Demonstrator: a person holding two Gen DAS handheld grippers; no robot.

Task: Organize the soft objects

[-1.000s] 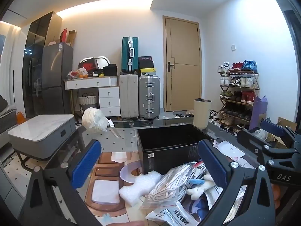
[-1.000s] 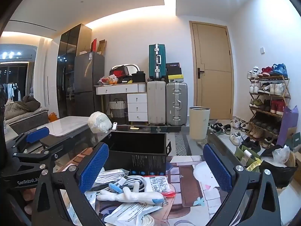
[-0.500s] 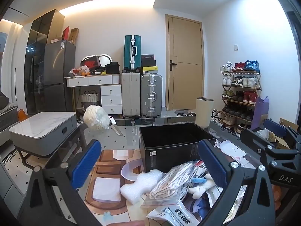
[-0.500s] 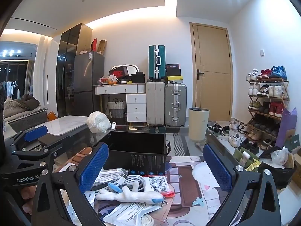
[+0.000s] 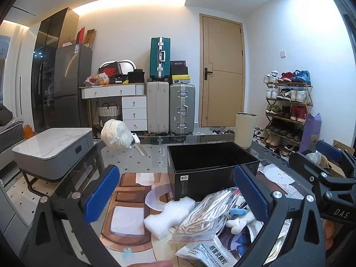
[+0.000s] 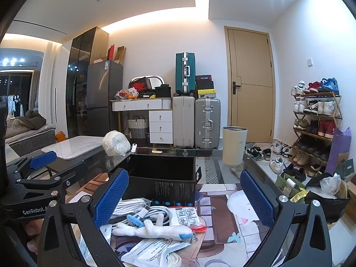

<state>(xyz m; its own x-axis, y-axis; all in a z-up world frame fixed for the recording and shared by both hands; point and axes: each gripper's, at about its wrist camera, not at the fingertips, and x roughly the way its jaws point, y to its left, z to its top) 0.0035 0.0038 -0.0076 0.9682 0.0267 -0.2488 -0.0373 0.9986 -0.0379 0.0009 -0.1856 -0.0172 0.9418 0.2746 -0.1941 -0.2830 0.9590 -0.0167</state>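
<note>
An empty black box (image 5: 211, 166) stands open on the glass table; it also shows in the right wrist view (image 6: 162, 178). In front of it lies a pile: a white foam piece (image 5: 169, 214), a clear bag of white cord (image 5: 207, 213), a white plush toy with blue ears (image 6: 153, 229), a coiled white cable (image 6: 155, 213) and printed sachets (image 6: 184, 217). My left gripper (image 5: 175, 193) is open and empty above the pile's left side. My right gripper (image 6: 182, 195) is open and empty above the pile's right side.
A white wrapped bundle (image 5: 116, 138) lies at the table's far left. A cream cylinder bin (image 6: 233, 148) stands beyond the table. A shoe rack (image 6: 316, 122) lines the right wall. A low grey-topped table (image 5: 53, 149) stands to the left.
Both views have shifted slightly; the grippers have tilted a little. Both stay open and the pile has not moved.
</note>
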